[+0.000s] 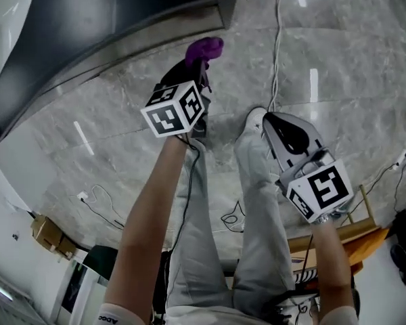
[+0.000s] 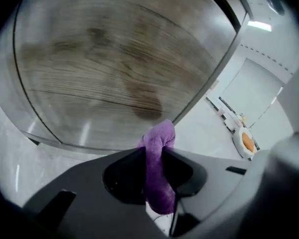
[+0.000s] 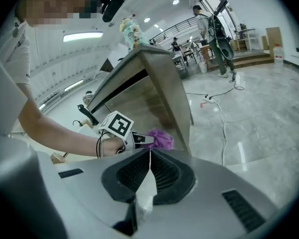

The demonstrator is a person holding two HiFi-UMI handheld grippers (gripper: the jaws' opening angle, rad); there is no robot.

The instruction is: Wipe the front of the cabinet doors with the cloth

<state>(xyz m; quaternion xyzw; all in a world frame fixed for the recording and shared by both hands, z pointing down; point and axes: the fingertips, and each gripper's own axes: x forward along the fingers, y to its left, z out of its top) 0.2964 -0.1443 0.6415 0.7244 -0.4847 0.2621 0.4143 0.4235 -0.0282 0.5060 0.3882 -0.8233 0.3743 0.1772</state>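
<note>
My left claw (image 1: 199, 65): jaws clamped on a purple cloth (image 2: 159, 139), pinched upright between the pads. A rounded fold stands proud beyond the tips, and the rest hangs down behind them. Directly ahead of this claw, just past the fold, is the wood-grain cabinet door (image 2: 114, 68), with a darker patch (image 2: 147, 101) on its face above the cloth. I cannot confirm contact between cloth and door. Seen from my other claw, the cloth sits low on the door, near the cabinet's front corner.

My right claw (image 3: 149, 156): jaws pressed together, nothing held. It hangs well apart from the door, to the right of and behind the left claw, above my grey trouser leg (image 1: 257, 202).

Beyond both claws lies grey marbled floor (image 1: 338, 46), with a thin cable (image 1: 277, 39) running across it ahead of the right claw. Farther off, past the cabinet, people (image 3: 202, 14) stand in an open hall.
</note>
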